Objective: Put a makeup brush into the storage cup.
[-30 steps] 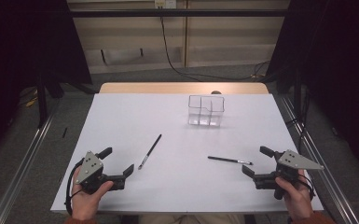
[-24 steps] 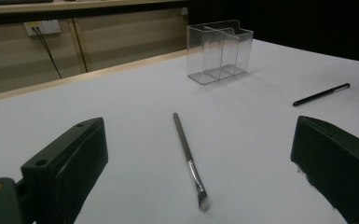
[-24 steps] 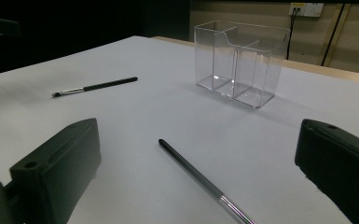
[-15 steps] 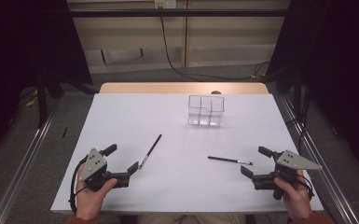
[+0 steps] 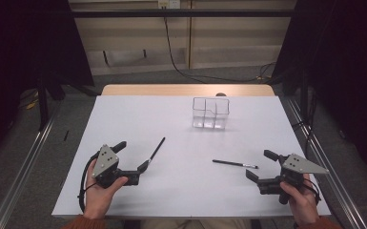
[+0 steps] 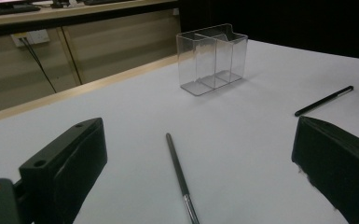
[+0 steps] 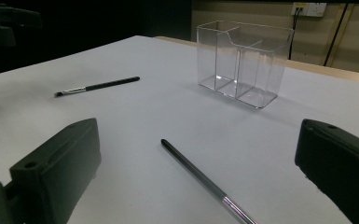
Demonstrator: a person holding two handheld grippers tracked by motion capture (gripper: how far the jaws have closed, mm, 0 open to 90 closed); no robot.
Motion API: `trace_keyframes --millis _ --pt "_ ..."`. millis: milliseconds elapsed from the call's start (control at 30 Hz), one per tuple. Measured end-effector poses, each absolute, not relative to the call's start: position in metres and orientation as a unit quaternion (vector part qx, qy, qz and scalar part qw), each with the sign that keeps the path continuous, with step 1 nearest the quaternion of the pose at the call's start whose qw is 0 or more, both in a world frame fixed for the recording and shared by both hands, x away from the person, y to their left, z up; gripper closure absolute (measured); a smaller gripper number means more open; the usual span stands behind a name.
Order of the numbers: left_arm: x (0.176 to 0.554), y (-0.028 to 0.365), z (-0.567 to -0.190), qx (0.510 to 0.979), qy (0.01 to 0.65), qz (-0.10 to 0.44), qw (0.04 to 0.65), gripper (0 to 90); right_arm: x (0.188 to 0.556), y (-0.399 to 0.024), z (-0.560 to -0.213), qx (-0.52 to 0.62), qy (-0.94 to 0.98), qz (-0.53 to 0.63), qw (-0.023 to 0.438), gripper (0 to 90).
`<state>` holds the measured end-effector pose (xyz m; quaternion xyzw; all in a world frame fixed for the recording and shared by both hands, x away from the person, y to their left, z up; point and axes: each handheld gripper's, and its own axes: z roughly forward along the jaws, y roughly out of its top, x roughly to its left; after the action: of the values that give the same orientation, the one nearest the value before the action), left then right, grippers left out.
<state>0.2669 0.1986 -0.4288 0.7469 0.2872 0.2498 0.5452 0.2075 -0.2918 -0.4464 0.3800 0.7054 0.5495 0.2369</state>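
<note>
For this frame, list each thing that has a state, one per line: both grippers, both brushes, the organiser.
Left gripper: open, jaws either side of the left brush's tip.
Right gripper: open, holding nothing.
Left thin black brush: lying flat on the white table.
Right thin black brush: lying flat, ungripped.
Clear plastic compartment organiser: upright, empty.

My white table top (image 5: 124, 119) across mid-frame, wooden table edge (image 5: 186, 89) above it, beige wall panels (image 5: 238, 38) at top, black cable (image 5: 171, 43) hanging top centre, wall socket (image 5: 168, 4) uppermost.
</note>
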Motion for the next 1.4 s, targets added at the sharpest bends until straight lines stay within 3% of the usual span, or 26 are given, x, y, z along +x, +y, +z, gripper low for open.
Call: trace_keyframes --millis 833,1300,1400 --pt "0.3 0.173 -0.42 0.762 0.288 0.23 0.533 2.2 0.207 -0.292 -0.447 0.381 0.706 0.548 0.237 0.0" --pt "0.324 0.162 -0.418 0.762 0.289 0.253 0.522 3.1 0.207 -0.293 -0.447 0.382 0.706 0.547 0.238 0.0" --pt "0.33 0.162 -0.421 0.769 0.297 0.235 0.516 3.2 0.207 -0.292 -0.447 0.381 0.707 0.547 0.237 0.0"
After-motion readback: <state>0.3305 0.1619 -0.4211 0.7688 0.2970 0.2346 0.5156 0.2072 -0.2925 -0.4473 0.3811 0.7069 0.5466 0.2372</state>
